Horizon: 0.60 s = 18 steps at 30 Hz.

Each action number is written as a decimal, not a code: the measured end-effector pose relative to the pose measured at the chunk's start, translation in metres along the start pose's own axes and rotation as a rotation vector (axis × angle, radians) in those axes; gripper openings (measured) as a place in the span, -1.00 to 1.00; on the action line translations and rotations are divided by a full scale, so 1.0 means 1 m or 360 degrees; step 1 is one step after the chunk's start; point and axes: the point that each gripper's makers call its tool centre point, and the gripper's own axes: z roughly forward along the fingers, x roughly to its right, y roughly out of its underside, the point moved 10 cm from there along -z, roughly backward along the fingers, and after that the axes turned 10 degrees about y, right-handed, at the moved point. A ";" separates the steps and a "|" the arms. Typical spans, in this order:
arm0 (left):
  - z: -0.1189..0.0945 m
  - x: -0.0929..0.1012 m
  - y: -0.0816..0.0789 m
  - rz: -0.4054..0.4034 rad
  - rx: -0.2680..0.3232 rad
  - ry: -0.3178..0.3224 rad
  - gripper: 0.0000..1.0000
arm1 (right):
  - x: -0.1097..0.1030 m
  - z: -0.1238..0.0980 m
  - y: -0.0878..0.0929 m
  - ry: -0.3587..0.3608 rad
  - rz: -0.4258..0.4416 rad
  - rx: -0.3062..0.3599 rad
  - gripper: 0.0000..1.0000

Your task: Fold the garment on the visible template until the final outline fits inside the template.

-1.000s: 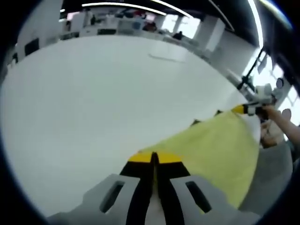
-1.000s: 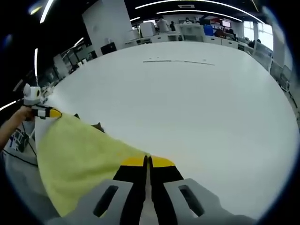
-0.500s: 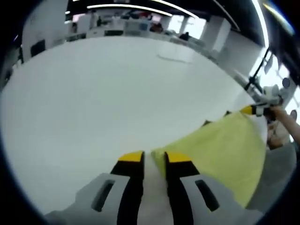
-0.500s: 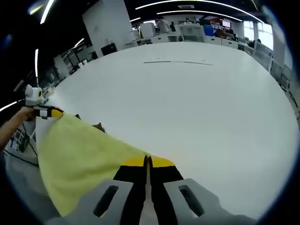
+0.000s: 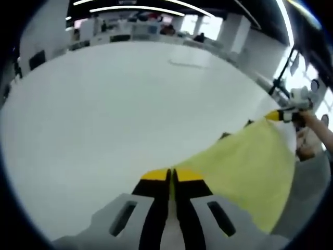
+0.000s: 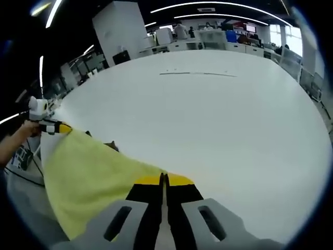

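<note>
Yellow cloth, the garment, stretches over the white table in the left gripper view; the left gripper, parted half a second ago, is pressed shut again on its corner. In the right gripper view, the right gripper stays clamped on the opposite corner, the cloth hanging taut between both.

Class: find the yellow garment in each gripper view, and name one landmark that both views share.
Left gripper view: yellow garment lower right, stretching from the left gripper to the right gripper.
Right gripper view: it fills the lower left.
Shared landmark: the white table with its faint template line.
</note>
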 end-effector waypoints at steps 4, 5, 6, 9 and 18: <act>-0.010 0.005 -0.005 -0.0035 0.0097 0.0010 -1.00 | 0.000 -0.006 -0.005 -0.0010 0.0000 0.0039 -0.96; -0.011 0.006 -0.006 -0.0031 0.0112 0.0008 -1.00 | 0.000 -0.007 -0.005 -0.0011 0.0000 0.0047 -0.96; -0.013 0.006 -0.007 -0.0031 0.0128 0.0004 -1.00 | 0.001 -0.009 -0.007 -0.0015 0.0003 0.0057 -0.96; -0.011 0.004 -0.009 -0.0033 0.0143 -0.0015 -1.00 | 0.003 -0.007 -0.008 -0.0024 0.0026 0.0080 -0.96; -0.001 -0.003 0.001 -0.0076 0.0102 -0.0058 -1.00 | 0.007 0.008 0.000 0.0032 0.0006 0.0015 -0.97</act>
